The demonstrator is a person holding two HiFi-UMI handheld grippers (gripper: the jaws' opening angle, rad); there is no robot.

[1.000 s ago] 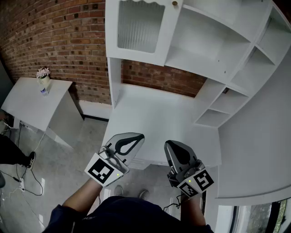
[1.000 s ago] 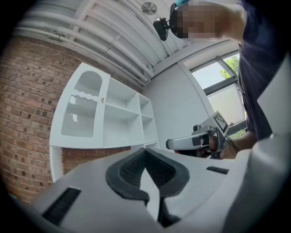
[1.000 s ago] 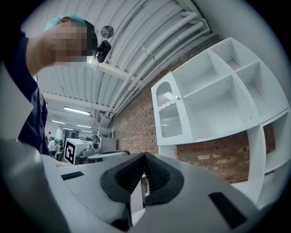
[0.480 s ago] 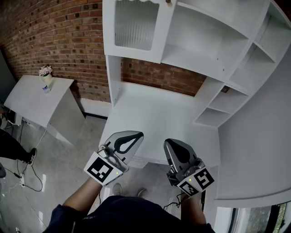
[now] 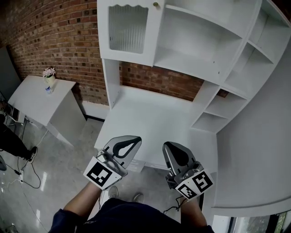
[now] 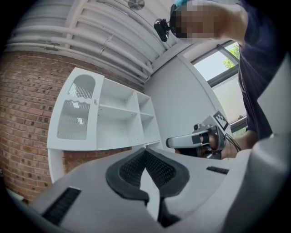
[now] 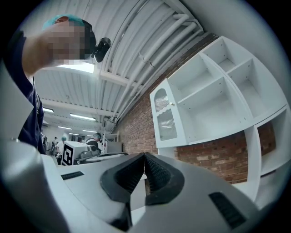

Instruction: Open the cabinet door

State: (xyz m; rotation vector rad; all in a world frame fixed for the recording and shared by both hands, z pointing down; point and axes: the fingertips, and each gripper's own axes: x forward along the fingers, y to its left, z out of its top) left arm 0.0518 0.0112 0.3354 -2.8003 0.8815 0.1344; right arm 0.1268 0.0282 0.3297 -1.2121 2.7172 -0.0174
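Shelf unit (image 5: 207, 43) top cut off by frame edge in head view; knob (image 5: 156, 4) barely in at top. Cabinet door (image 5: 127, 29) at unit's far left, shut; ribbed glass, nothing readable behind it. Left gripper (image 5: 131, 139) jaws together, nothing between. Right gripper (image 5: 170, 146) same, pads meeting. Both near, at desk's (image 5: 150, 113) near edge, well apart from door. Flower pot (image 5: 49, 75) on side table (image 5: 32, 98), far left.

Red brick wall (image 5: 54, 41), white side table (image 5: 27, 102) — small flower vase (image 5: 49, 76) on it, glossy grey floor (image 5: 59, 175)
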